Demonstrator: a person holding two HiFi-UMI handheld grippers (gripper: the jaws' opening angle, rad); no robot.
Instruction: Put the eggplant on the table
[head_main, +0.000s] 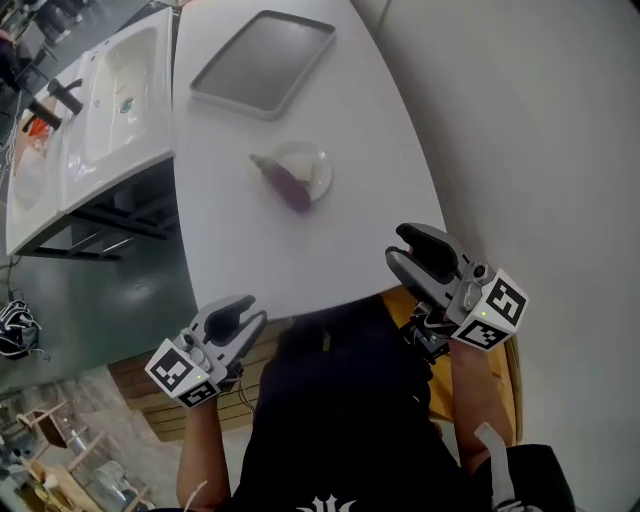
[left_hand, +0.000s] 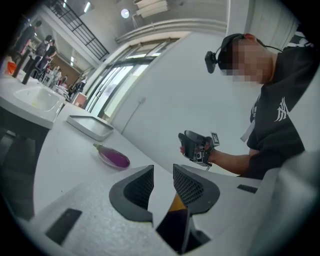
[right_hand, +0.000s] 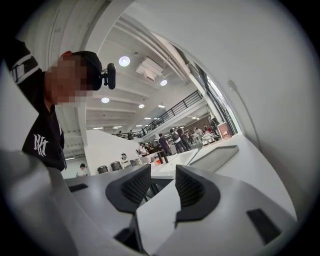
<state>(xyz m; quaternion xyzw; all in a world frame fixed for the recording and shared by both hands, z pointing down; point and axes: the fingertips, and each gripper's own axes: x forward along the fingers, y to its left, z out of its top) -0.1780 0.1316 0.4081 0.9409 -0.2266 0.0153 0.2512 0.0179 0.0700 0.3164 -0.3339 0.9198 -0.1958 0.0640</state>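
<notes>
A purple eggplant (head_main: 285, 183) lies on a small white plate (head_main: 316, 160) in the middle of the white table (head_main: 230, 240); the left gripper view shows the eggplant (left_hand: 114, 158) too, ahead and to the left. My left gripper (head_main: 243, 318) hovers at the table's near edge, jaws apart with nothing between them (left_hand: 161, 186). My right gripper (head_main: 418, 247) stands open at the near right edge, also empty (right_hand: 163, 186). Both are well short of the eggplant.
A grey tray (head_main: 264, 60) rests at the table's far end, seen also in the right gripper view as a tray (right_hand: 216, 156). A white sink unit (head_main: 110, 90) stands to the left of the table. A light wall runs along the right.
</notes>
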